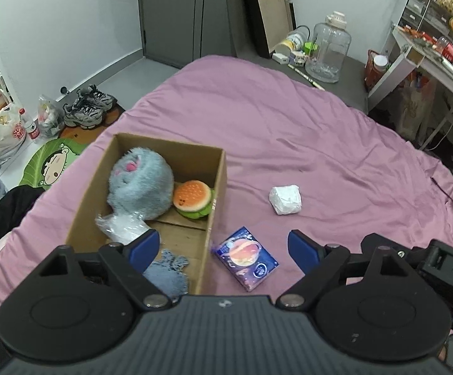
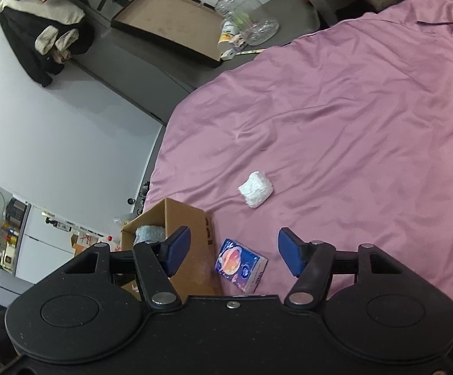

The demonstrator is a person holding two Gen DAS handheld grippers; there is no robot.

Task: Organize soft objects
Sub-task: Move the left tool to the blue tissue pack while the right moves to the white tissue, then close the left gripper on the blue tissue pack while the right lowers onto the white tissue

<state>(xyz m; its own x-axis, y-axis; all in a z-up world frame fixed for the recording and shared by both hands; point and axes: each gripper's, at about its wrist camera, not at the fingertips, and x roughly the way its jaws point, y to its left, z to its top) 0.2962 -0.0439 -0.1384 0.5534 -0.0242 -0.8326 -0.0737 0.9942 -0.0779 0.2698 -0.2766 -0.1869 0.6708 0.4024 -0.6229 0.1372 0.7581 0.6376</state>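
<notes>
Cardboard box [image 1: 217, 187] on pink bedsheet [image 1: 289, 125] holds plush [image 1: 139, 184], burger [image 1: 192, 198]. Pack [image 1: 246, 257] beside box. Left gripper [image 1: 223, 247], right gripper [image 2: 234, 251] both apart, empty.

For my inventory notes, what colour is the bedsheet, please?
Pinkish purple bedsheet; right wrist view shows it best.

A bed [image 1: 289, 118] under a mauve sheet [image 2: 351, 109] is filling the middle of the room. Pale walls [image 1: 54, 31] are meeting a grey floor [image 1: 348, 72], and a dark wardrobe [image 1: 179, 12] is standing at the far end. A cluttered shelf unit [image 1: 426, 50] is lining the right side. Sneakers [image 1: 85, 106] and bags [image 1: 4, 134] are sitting on the floor by the left wall. A clear jug [image 1: 328, 50] is standing beyond the bed.
</notes>
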